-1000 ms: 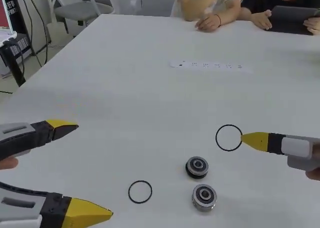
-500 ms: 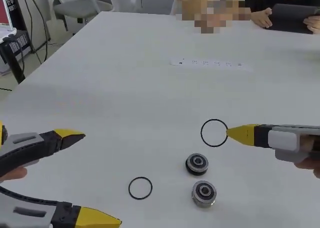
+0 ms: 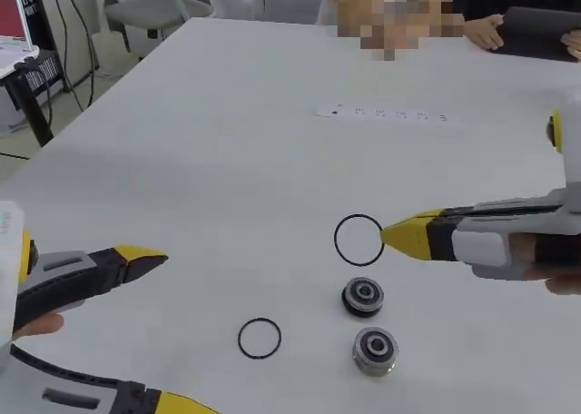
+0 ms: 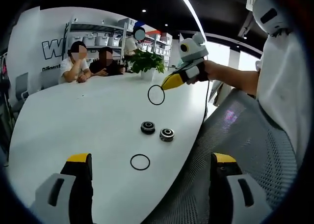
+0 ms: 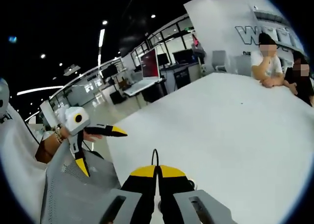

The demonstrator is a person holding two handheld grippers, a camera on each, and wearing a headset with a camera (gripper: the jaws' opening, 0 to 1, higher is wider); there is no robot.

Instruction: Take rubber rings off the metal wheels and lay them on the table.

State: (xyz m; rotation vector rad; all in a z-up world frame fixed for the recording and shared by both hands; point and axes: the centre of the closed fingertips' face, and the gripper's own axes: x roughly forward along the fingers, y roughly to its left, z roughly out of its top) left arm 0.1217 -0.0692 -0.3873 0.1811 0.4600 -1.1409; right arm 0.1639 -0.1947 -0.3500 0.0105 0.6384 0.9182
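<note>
Left hand-held gripper [image 4: 151,160] gapes wide and empty at the near edge, and the right one has the ring!
Just ahead, one thin black rubber ring [image 3: 240,339] lies flat on the white tabletop [image 3: 227,160]; then the near wheel [image 3: 374,351], silvery, and the far wheel [image 3: 363,296], darker-rimmed. Beyond, the right hand-held gripper [image 3: 390,236], jaws pressed together, pinches a second ring [image 3: 336,240] by its edge, held off the surface, a slim round hoop. Best lowered flat onto bare tabletop, clear of both wheels, before letting go.
</note>
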